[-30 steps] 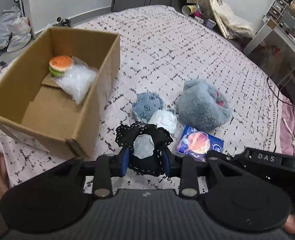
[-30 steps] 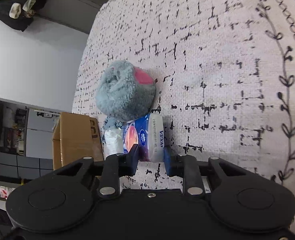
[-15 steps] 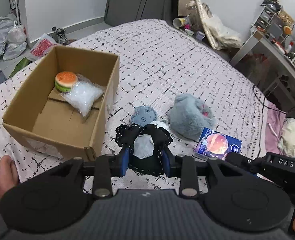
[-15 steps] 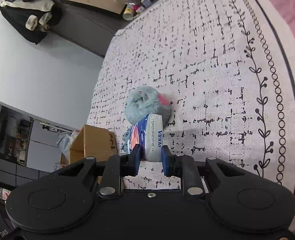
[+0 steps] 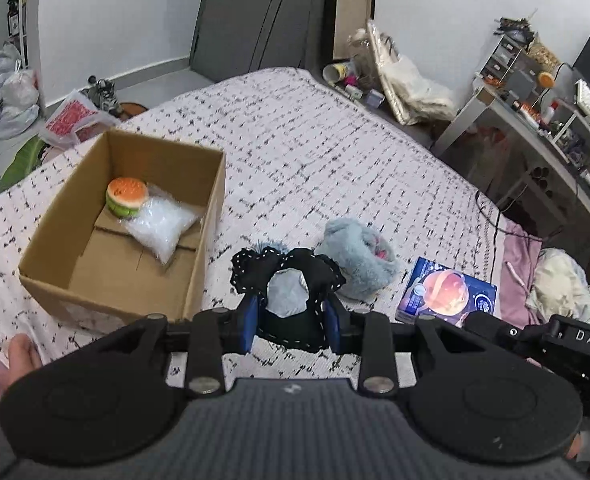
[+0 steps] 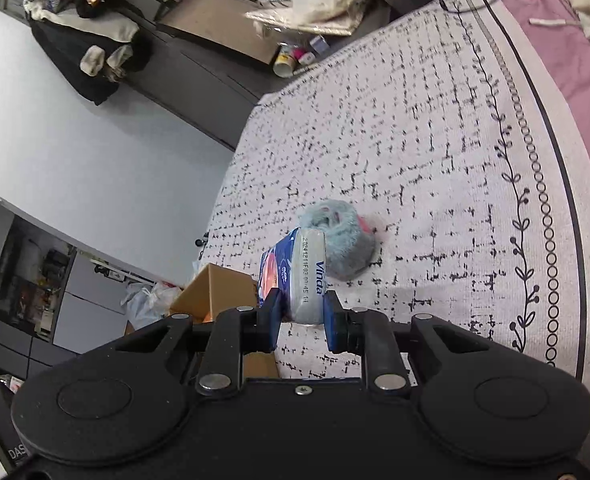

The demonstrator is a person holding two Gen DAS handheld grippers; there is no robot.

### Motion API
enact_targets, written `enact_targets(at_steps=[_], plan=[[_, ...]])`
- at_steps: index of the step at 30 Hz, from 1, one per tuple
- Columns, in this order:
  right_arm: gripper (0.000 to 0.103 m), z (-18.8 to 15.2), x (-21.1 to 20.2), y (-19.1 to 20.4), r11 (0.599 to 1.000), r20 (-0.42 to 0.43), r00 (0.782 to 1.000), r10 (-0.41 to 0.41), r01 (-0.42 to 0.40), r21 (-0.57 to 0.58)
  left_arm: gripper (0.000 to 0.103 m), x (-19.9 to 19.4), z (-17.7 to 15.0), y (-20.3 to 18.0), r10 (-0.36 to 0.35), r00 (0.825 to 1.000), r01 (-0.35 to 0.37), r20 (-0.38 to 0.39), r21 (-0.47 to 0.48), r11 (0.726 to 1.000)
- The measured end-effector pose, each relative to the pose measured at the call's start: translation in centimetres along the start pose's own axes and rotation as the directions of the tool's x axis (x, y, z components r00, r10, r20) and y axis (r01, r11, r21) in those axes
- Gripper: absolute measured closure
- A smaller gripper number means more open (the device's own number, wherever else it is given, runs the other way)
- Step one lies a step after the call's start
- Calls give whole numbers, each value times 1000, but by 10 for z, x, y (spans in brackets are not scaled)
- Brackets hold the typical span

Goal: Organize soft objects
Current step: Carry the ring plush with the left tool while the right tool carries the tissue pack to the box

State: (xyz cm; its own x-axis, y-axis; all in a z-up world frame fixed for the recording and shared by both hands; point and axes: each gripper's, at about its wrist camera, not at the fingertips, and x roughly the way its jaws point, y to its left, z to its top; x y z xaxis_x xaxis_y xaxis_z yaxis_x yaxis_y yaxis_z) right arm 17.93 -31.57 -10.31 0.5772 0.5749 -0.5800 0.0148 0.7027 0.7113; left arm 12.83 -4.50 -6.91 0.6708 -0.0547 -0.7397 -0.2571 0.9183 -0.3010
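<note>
My left gripper [image 5: 291,320] is shut on a black fabric pouch with white stitching [image 5: 291,280] and holds it above the bed, right of an open cardboard box [image 5: 199,264]. The box holds a burger toy [image 5: 127,197] and a clear plastic bag [image 5: 161,228]. A fluffy grey-blue plush [image 5: 359,256] lies on the bedspread; it also shows in the right wrist view [image 6: 343,240]. My right gripper [image 6: 301,314] is shut on a blue Vinda tissue pack [image 6: 295,276], lifted off the bed; the pack also shows in the left wrist view [image 5: 447,292].
A small blue fuzzy item [image 5: 267,247] peeks out behind the pouch. The patterned bedspread [image 5: 315,152] stretches beyond. A desk with clutter [image 5: 543,120] stands at the right, bags [image 5: 7,96] on the floor at the left. The box shows in the right wrist view [image 6: 215,292].
Both grippers have risen and drawn back from the bed with their items held. The tissue pack has come up off the bedspread, away from the plush.
</note>
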Motion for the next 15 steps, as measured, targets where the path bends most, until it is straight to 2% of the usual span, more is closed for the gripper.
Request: enact_targets(at_steps=[15], plan=[[81, -12, -1, 34, 999, 50, 999, -6, 8, -42, 70, -22, 20, 19, -39, 998, 38, 56, 7, 999]])
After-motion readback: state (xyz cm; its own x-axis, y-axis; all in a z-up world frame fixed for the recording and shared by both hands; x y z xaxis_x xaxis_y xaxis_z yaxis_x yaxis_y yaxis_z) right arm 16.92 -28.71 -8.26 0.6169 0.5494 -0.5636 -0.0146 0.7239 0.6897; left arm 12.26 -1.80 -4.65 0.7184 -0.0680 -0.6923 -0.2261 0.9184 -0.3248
